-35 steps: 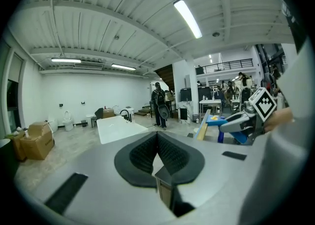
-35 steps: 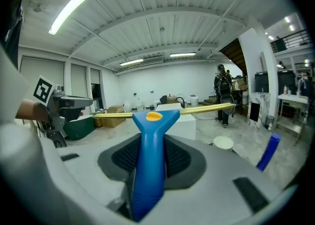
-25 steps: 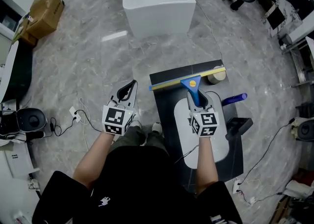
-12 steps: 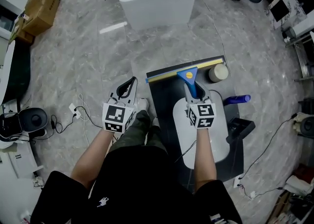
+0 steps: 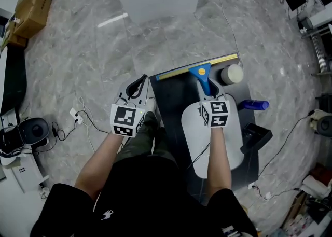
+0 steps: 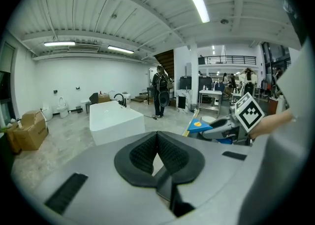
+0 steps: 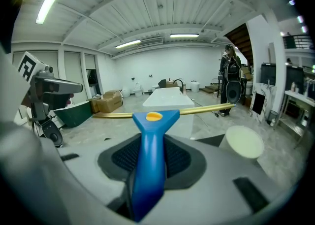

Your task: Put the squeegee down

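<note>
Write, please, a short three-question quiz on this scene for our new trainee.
1. True or false: the left gripper holds the squeegee.
2. Multiple choice: the squeegee's blade is A) red, B) yellow, C) green.
3. Short answer: in the head view, which other blue thing lies just right of the right gripper?

Key:
1. False. The right gripper is shut on the squeegee's blue handle. The left gripper is shut and empty.
2. B.
3. A blue bottle, lying on its side.
</note>
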`<state>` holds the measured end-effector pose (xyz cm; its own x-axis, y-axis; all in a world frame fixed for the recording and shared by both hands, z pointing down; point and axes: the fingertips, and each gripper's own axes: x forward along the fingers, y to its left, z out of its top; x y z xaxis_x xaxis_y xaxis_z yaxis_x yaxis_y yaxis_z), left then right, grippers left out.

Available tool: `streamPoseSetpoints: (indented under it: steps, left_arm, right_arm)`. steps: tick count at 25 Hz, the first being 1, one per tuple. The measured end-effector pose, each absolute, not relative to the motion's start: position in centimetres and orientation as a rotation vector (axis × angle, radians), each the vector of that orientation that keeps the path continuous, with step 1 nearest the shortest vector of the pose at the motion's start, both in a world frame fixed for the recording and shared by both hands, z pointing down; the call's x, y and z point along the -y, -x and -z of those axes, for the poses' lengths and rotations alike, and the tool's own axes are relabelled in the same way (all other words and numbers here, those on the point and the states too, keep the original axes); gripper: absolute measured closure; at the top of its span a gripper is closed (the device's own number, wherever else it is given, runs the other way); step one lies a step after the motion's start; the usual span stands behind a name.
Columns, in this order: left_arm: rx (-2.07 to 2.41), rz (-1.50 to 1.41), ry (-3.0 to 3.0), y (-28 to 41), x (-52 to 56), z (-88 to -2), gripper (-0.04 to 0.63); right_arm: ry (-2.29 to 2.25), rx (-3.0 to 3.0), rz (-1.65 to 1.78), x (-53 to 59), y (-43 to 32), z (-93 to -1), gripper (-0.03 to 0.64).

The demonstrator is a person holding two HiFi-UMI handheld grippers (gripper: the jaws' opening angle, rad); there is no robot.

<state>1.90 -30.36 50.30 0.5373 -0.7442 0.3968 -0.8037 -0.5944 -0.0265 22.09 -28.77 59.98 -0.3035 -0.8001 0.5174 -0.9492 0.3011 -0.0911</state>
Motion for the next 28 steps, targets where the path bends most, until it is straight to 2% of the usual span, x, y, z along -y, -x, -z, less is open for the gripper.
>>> streamPoseSetpoints:
  steps: [28]
  left_arm:
    - [1.297,-0.649,-2.508,-1.7,32.8,-56.6,0.592]
  right_arm:
    - [-1.479,2.047,-0.669,30.6,-23.0,-68.8,0.485]
